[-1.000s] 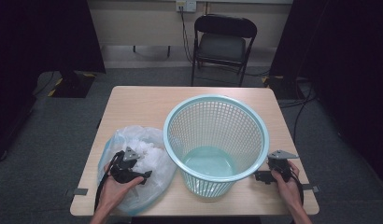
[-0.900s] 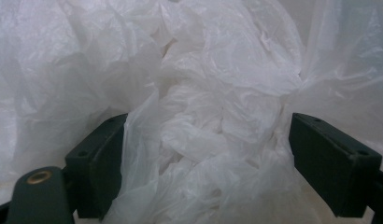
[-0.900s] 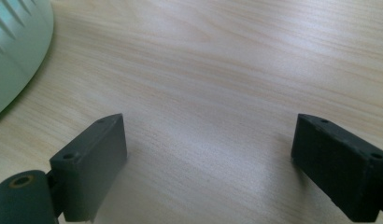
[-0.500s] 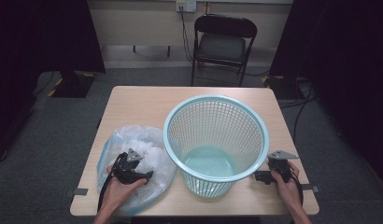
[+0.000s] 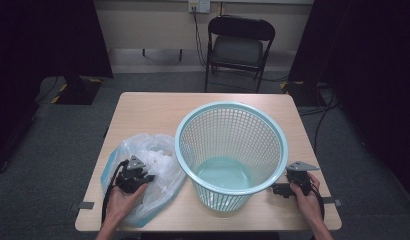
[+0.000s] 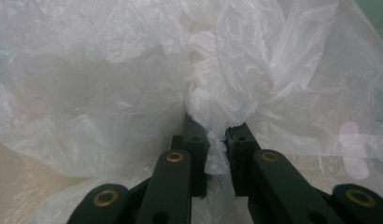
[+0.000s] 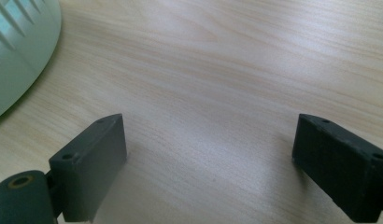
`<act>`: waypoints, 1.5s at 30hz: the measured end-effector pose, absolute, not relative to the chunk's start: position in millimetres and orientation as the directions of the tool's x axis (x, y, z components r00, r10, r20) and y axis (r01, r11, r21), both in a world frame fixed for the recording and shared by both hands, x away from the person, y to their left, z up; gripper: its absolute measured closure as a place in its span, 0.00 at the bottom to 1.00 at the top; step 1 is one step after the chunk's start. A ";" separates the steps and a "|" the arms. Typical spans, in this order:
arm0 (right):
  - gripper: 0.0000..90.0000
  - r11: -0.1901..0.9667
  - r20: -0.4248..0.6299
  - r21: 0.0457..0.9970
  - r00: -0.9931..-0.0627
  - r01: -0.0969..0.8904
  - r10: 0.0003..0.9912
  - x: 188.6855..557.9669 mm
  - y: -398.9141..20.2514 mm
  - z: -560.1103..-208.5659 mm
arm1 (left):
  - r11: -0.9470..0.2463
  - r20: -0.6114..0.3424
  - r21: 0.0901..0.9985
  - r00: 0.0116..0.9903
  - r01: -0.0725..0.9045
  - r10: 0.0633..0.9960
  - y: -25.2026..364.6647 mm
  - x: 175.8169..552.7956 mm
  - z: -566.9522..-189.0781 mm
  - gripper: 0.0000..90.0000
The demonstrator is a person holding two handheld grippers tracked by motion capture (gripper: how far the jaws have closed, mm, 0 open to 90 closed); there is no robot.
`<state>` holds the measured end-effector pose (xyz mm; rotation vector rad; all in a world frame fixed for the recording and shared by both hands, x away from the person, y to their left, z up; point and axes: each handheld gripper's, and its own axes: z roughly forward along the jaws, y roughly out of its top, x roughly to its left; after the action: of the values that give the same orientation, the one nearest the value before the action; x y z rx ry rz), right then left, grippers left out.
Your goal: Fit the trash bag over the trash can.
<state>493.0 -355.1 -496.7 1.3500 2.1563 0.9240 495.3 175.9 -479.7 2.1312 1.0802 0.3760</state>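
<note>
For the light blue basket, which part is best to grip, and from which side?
Grip the top rim of the basket, probably from the right, where the open right gripper waits beside it. The rim is a thin lip fingers can straddle; the slatted wall is wide and tapered, so it would slip.

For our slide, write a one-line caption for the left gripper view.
Left tool shut on a bunched fold of the clear plastic bag, its jaws having just closed.
</note>
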 end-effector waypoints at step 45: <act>0.10 0.306 -0.011 0.729 -0.436 0.612 0.900 492.6 -355.2 -496.8 | -0.063 -0.106 0.974 0.685 0.217 0.721 222.0 446.5 -395.0 0.92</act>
<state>492.6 -355.2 -496.8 1.3454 2.1597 0.9258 446.5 222.0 -395.0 1.6203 0.7803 0.4901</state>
